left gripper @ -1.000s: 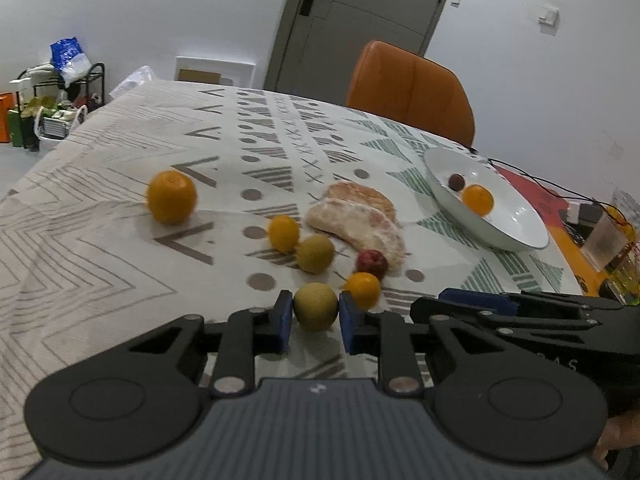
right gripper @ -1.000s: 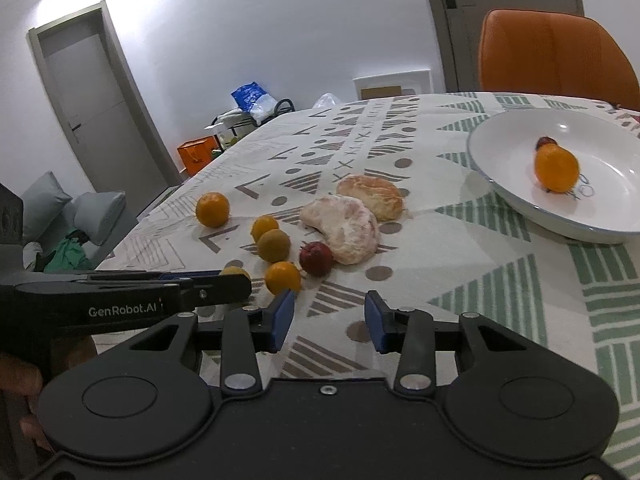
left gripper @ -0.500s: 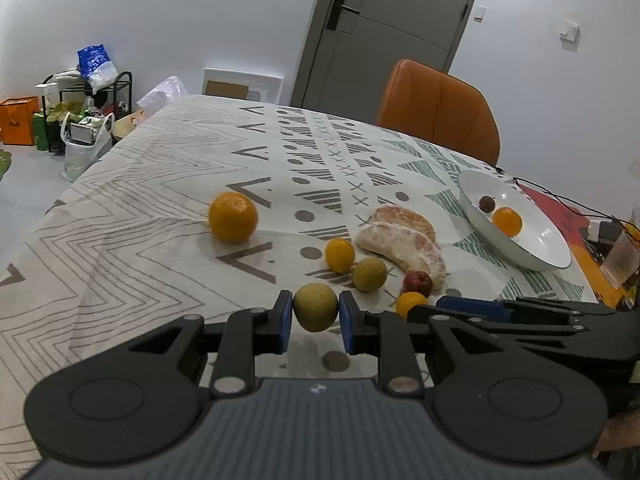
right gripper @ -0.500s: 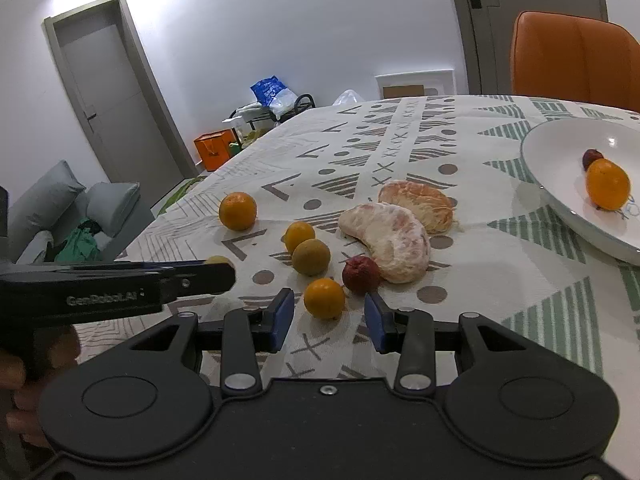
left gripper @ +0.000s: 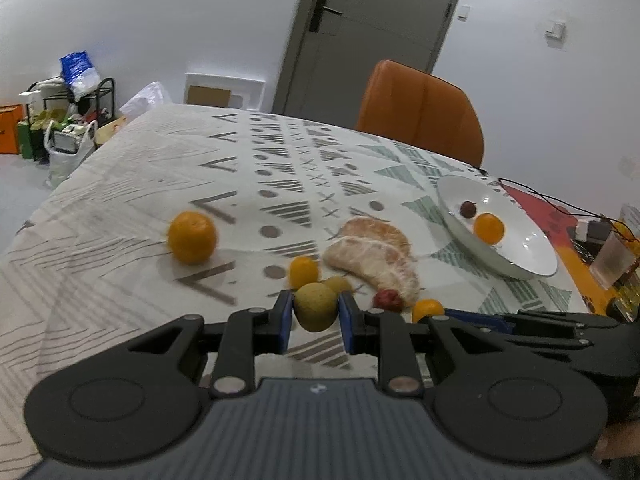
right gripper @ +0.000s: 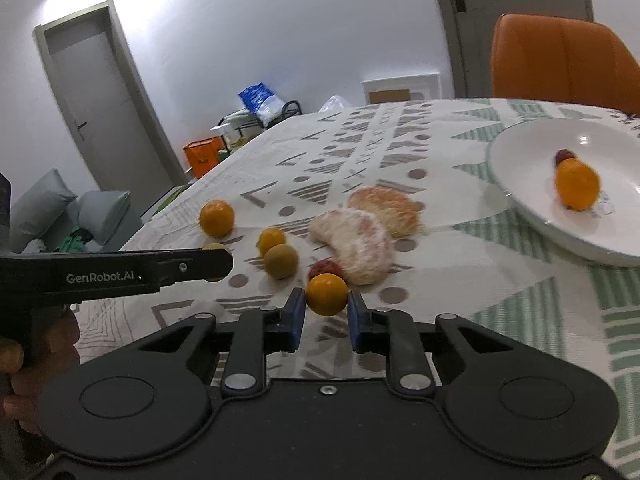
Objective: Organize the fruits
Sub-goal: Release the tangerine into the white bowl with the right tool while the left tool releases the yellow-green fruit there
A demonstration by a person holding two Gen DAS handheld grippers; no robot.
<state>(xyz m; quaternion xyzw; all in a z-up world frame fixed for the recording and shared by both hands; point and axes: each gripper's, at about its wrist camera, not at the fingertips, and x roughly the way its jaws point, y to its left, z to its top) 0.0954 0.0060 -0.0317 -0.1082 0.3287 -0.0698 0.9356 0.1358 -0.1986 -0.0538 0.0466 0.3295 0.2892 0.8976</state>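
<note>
I am holding a small round yellow-green fruit (left gripper: 315, 306) between the blue pads of my left gripper (left gripper: 314, 314), the jaws clamped on its widest part, just above the patterned white tablecloth (left gripper: 132, 216). My right gripper (right gripper: 326, 308) has just been closing, and its pads are now pressing on a small round orange citrus (right gripper: 327, 293) at its middle, beside a little dark-red fruit (right gripper: 323, 268).

Both fruits are looking light and firm to me, with smooth rounded skins that could squirt out of flat pads if I am gripping off-centre, so I am taking each across its broadest girth and squeezing only enough to carry it. Too hard a pinch would likely bruise them.

The shallow white ceramic bowl (right gripper: 520, 184) is sitting on the far right of the table, already holding one orange citrus (right gripper: 578, 184) and a dark fruit; I am judging it as the place for these two. The big peeled pomelo segments (right gripper: 356, 240) are lying between; those look soft and ragged.
</note>
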